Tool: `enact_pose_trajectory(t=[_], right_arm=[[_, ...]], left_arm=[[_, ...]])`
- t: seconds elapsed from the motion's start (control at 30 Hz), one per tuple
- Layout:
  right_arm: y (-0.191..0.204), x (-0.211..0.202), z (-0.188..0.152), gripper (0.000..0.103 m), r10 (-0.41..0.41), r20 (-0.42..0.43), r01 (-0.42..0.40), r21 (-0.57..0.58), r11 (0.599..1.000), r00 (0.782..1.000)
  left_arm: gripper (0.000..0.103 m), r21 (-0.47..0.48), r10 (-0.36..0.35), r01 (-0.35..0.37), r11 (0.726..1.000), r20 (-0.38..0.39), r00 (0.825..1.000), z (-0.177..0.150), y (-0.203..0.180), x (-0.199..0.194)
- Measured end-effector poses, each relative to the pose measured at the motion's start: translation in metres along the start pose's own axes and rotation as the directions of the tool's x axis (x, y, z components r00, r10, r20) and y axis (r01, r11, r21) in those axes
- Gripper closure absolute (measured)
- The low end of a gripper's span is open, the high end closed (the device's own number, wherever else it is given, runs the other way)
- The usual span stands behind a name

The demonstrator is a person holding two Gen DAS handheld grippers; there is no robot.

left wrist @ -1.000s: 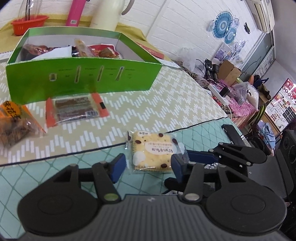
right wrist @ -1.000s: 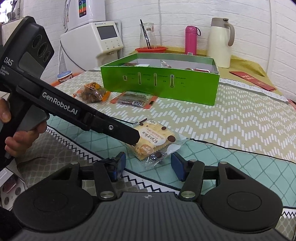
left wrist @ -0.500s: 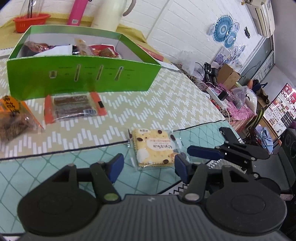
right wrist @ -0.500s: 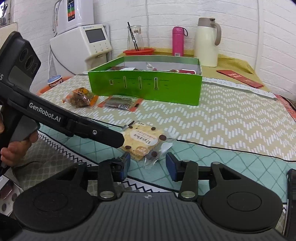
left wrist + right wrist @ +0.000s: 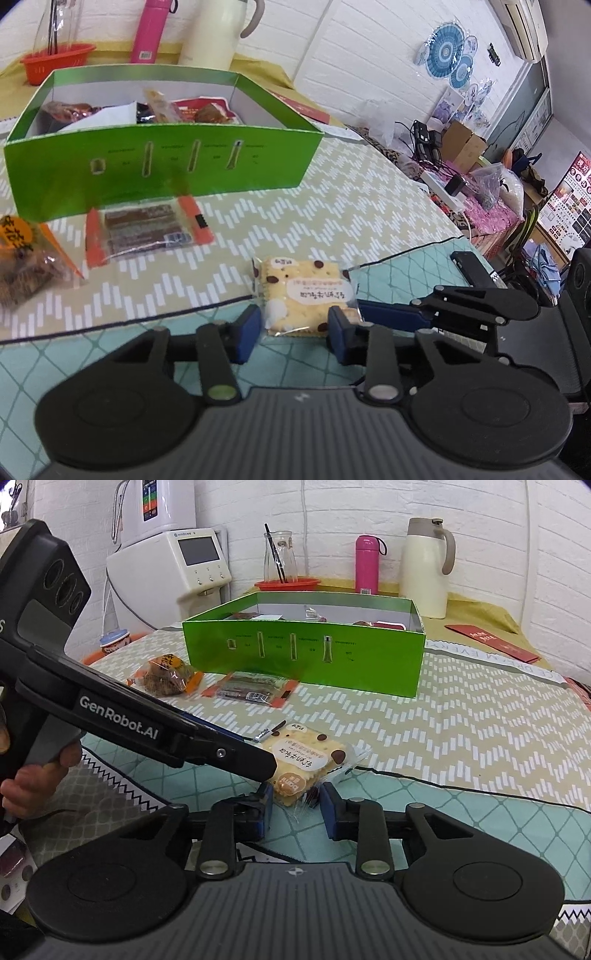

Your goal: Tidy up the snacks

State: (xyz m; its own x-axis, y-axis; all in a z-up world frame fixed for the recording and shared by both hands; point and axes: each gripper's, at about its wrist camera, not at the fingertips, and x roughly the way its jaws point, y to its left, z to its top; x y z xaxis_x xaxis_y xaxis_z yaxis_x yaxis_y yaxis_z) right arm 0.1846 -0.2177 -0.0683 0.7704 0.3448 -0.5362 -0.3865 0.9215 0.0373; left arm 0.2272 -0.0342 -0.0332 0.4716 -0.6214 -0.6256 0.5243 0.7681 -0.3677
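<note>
Reference landmark: the open rectangular green cardboard box (image 5: 162, 177) at the back of the table, already part-filled with snacks.

1. Left of the box's front wall lies a clear orange-printed bag of brown snacks (image 5: 18, 258); just in front of that wall lies a flat clear bar packet with orange ends (image 5: 147, 229). Both are well apart from my grippers and block nothing.
2. The task's thing — a near-square yellow cracker packet (image 5: 303, 295) in clear film, dotted with dark chips — lies flat on the table, well in front of the box and toward its right end. It has no marked long axis.
3. The left gripper (image 5: 293, 332) points down at the cracker packet. Its jaws have just been closing, and the blue pads now meet the film on both sides: a narrow grip.
4. The right gripper (image 5: 295, 805) comes in from the packet's right. Its jaws have just been closing about the near corner; whether they press, I cannot tell.

Both hands are equally near. Judgement: each gripper crowds the other — and the box's front wall must be cleared.
</note>
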Motion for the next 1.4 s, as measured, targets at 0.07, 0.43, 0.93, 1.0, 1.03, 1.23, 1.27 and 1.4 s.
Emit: enact_pose_trajectory(t=[0.07, 0.43, 0.93, 1.0, 1.03, 1.23, 1.27, 1.4], right_arm=[[0.002, 0.001, 0.0, 0.054, -0.013, 0.006, 0.013, -0.016, 1.0, 1.0], [0.006, -0.012, 0.014, 0.061, -0.006, 0.054, 0.009, -0.047, 0.999, 0.998], [-0.025, 0.005, 0.095, 0.062, -0.076, 0.246, 0.093, -0.059, 0.994, 0.966], [-0.033, 0.018, 0.102, 0.062, -0.083, 0.24, 0.097, -0.047, 0.994, 0.967], [-0.038, 0.025, 0.104, 0.062, -0.086, 0.237, 0.099, -0.041, 0.994, 0.968], [-0.058, 0.067, 0.119, 0.062, -0.084, 0.2, 0.085, 0.002, 0.996, 0.976], [-0.061, 0.073, 0.121, 0.062, -0.083, 0.195, 0.084, 0.007, 0.996, 0.977], [-0.067, 0.099, 0.129, 0.061, -0.084, 0.156, 0.084, 0.012, 0.996, 0.984]], left_arm=[[0.078, 0.016, 0.025, -0.025, 1.0, 0.01, 1.0, -0.001, -0.003, 0.002], [0.092, -0.031, 0.041, -0.038, 0.999, 0.084, 0.996, 0.009, -0.005, -0.02], [0.092, -0.025, 0.051, -0.046, 0.999, 0.249, 0.967, 0.109, 0.0, -0.018], [0.092, -0.04, 0.059, -0.05, 0.998, 0.244, 0.968, 0.12, 0.007, -0.007], [0.092, -0.054, 0.062, -0.051, 0.997, 0.24, 0.969, 0.126, 0.012, 0.0], [0.092, -0.139, 0.092, -0.064, 0.988, 0.21, 0.973, 0.154, 0.042, 0.033], [0.092, -0.146, 0.103, -0.073, 0.987, 0.208, 0.973, 0.159, 0.047, 0.038], [0.092, -0.179, 0.147, -0.114, 0.977, 0.183, 0.972, 0.17, 0.061, 0.055]])
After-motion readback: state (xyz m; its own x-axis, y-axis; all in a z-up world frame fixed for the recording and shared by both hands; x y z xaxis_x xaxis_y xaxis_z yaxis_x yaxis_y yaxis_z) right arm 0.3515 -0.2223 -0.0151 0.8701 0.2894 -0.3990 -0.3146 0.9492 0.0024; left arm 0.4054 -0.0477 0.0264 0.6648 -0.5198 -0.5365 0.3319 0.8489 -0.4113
